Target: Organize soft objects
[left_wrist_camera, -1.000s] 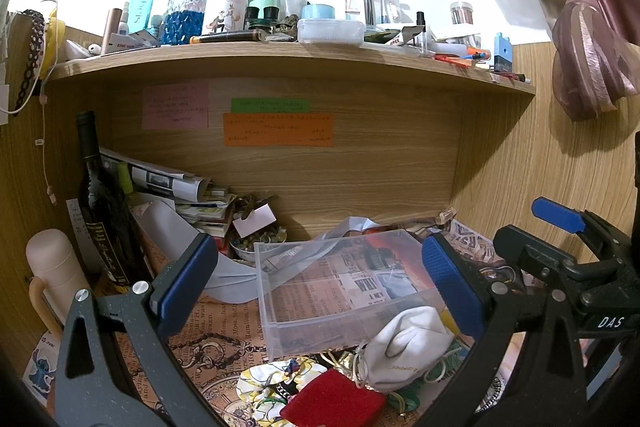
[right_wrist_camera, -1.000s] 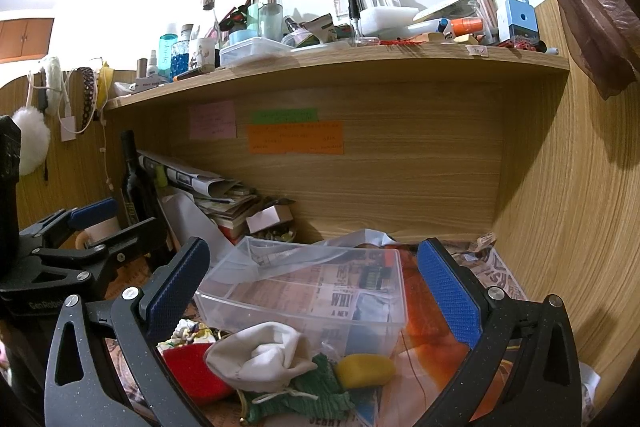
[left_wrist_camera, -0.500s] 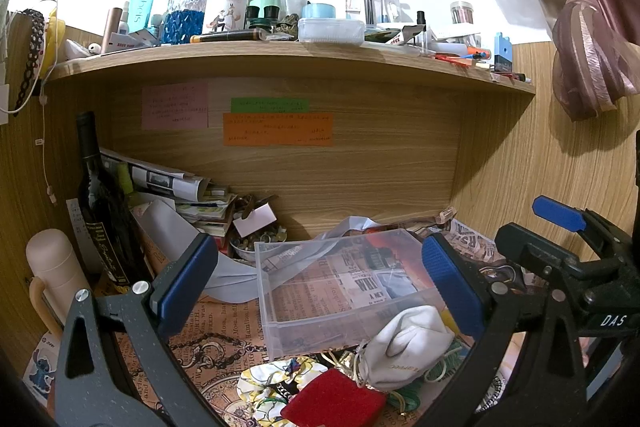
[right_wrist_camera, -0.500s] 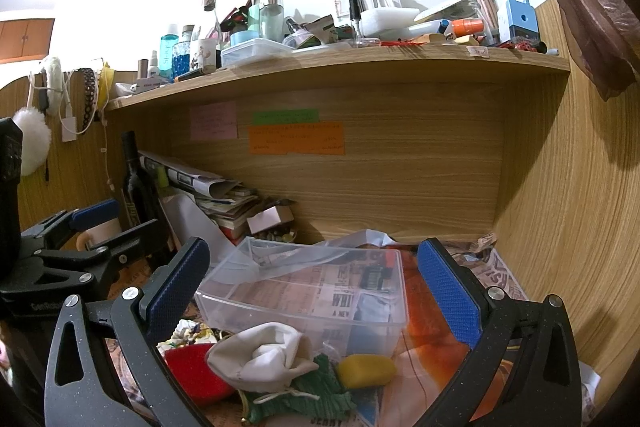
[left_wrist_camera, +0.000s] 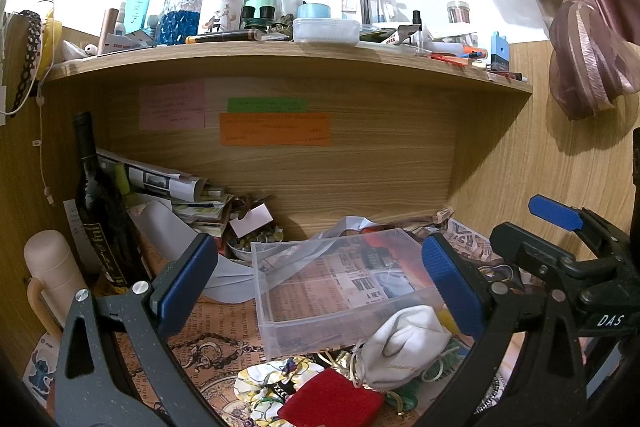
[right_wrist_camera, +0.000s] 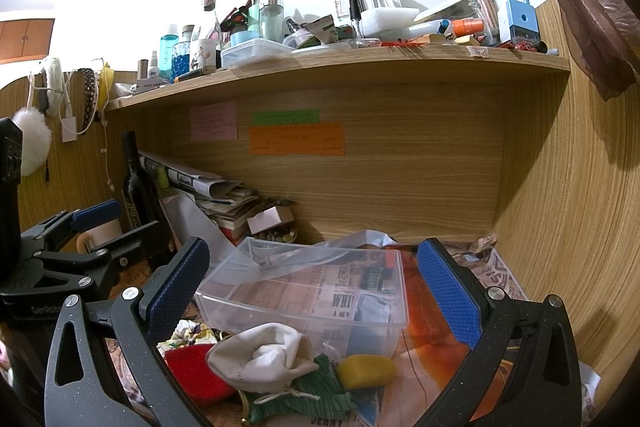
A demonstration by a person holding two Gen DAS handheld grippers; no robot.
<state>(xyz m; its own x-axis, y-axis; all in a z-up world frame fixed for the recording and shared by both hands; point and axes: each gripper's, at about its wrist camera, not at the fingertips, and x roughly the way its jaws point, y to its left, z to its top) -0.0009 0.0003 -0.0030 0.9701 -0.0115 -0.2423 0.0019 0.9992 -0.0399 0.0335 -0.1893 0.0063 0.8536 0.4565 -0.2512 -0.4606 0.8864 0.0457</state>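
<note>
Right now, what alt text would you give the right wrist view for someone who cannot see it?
The open right gripper hovers over a clear plastic bin on a cluttered desk, with a white pouch, red pad, green knit piece and yellow sponge heaped in front of the bin. The left gripper is at the left, beneath a crowded wooden shelf.

The clear bin (right_wrist_camera: 304, 291) stands open-topped, with free room above it under the shelf (right_wrist_camera: 340, 67). A wine bottle (right_wrist_camera: 138, 195) and stacked papers (right_wrist_camera: 224, 199) crowd its left; soft things (right_wrist_camera: 260, 351) crowd its near side.
</note>
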